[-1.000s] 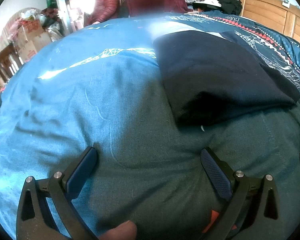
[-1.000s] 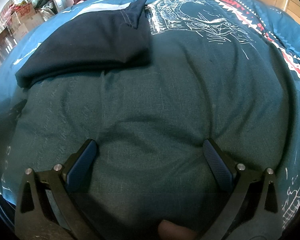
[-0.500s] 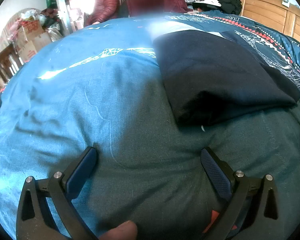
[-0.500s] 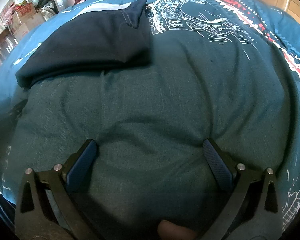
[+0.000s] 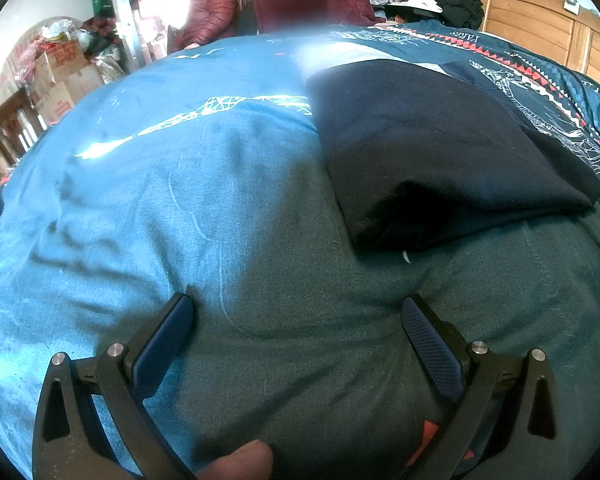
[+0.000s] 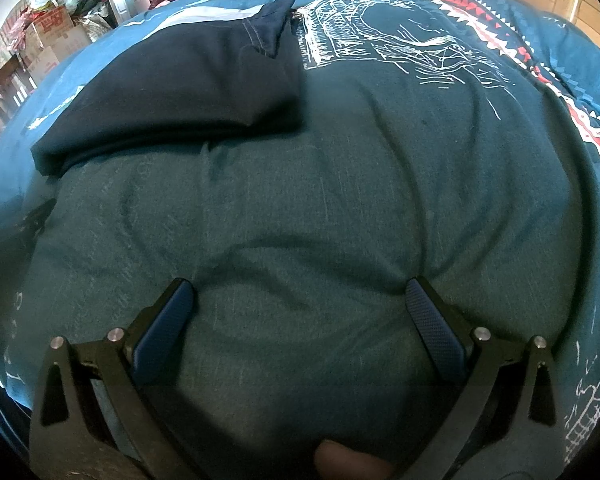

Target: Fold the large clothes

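I have the left claw point(image 5: 296, 312) and the right claw point(image 6: 300, 296) both spread wide and gripping nothing, low over the bed's teal quilt point(image 6: 320, 208). The dark garment point(image 5: 432, 152) lies folded further up the bed, apart from both claws, with one corner point(image 6: 276, 20) sticking up. If I reach in now, I judge the fingers could snag the soft quilt with the cloth, or drag the fold open.

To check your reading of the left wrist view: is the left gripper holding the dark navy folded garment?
No: the left gripper is open over blue bedding, apart from the dark navy folded garment.
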A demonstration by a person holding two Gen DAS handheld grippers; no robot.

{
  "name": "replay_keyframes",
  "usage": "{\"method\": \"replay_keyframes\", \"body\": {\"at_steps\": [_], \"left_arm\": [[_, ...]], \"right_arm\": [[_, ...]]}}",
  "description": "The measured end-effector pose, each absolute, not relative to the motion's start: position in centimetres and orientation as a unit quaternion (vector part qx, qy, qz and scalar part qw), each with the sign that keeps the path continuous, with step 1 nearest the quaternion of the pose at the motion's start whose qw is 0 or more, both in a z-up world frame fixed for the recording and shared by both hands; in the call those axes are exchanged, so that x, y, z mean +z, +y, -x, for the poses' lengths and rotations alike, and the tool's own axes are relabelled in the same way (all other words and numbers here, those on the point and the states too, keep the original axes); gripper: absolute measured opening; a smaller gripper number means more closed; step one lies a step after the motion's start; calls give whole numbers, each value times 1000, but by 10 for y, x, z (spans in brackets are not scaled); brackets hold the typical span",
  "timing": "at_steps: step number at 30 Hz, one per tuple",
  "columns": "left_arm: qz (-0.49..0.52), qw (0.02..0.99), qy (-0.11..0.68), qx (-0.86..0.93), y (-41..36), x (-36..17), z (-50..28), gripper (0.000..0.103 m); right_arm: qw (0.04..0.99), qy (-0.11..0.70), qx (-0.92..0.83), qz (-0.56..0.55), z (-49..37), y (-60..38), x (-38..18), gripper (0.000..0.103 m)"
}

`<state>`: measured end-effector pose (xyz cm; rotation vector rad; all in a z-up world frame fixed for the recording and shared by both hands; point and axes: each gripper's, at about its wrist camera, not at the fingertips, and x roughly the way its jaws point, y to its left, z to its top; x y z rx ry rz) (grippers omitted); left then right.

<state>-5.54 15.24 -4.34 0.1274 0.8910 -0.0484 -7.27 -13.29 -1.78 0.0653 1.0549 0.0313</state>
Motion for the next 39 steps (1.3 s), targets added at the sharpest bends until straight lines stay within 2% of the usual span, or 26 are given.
{"method": "replay_keyframes", "body": {"at_steps": [39], "left_arm": [[-56, 896, 440, -24, 153, -41, 53, 103]], "right_arm": [[864, 502, 10, -27, 69, -130, -16, 103]]}}
